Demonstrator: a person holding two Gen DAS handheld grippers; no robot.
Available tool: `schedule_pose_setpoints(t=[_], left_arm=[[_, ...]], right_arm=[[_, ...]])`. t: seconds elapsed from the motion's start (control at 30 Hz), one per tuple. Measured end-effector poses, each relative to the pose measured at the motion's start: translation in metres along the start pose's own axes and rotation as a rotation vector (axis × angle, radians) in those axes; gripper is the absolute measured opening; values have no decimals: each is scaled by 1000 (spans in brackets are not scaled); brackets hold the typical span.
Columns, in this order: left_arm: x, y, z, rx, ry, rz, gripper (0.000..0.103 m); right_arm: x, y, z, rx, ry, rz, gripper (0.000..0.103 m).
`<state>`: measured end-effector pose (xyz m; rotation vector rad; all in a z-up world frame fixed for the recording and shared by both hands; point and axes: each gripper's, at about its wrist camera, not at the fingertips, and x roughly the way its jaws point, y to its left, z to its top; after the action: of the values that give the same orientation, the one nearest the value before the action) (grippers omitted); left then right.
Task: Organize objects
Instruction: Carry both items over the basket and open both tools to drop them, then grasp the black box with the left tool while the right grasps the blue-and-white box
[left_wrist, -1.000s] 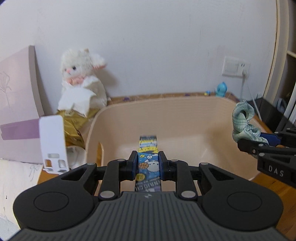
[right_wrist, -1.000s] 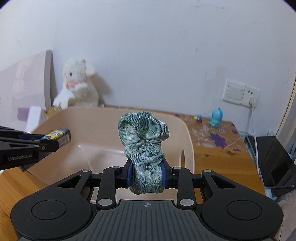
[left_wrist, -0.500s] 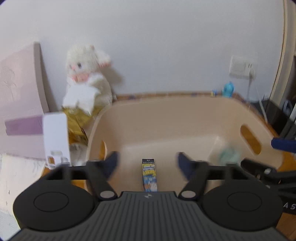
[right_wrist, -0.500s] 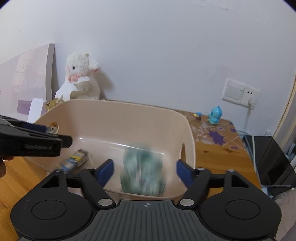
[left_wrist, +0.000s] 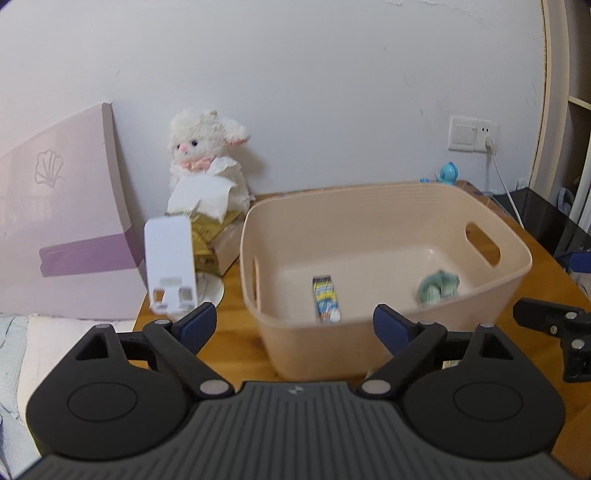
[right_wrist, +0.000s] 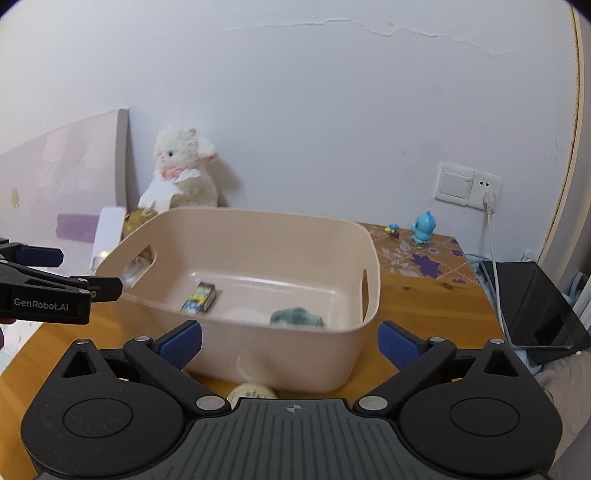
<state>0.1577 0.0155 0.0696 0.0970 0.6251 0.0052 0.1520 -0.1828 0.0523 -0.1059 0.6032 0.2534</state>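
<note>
Both things had left my grippers since a second before: the small blue box (left_wrist: 325, 300) that my left gripper (left_wrist: 294, 325) had pinched and the green cloth (left_wrist: 438, 287) that my right gripper (right_wrist: 290, 341) had clamped now lay on the floor of the beige bin (left_wrist: 391, 341). My left jaws had just been opening and stood wide, nothing between them; the box lay straight ahead of them inside the bin, lengthwise along my line of sight. My right jaws had just been opening too and stood spread to their widest, empty, with the cloth crumpled just beyond the bin's near wall, ahead and slightly right of centre. From my right gripper the box sat ahead and to the left of the cloth, the two well apart. Both grippers had pulled back, so the bin's near wall stood between my fingertips and the dropped things. Beyond my left gripper, to the left of the bin, stood a white phone stand (left_wrist: 170, 264), and behind it a white plush lamb (left_wrist: 205, 162) leaned against the wall. A round pale object (right_wrist: 252, 391) lay on the wooden table (right_wrist: 413, 306) just below my right gripper's centre, touching the bin's base.
</note>
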Motion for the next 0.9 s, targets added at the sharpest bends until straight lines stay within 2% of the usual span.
schedule_pose_setpoints(t=[0.47,0.9], left_arm=[[-21,21,-69,-34,62,-30,93],[-9,11,-103,-16,121,-99,93]], right_arm=[[13,23,-56,-26,149,55,103],[38,39,-87,-45,242,113,103]])
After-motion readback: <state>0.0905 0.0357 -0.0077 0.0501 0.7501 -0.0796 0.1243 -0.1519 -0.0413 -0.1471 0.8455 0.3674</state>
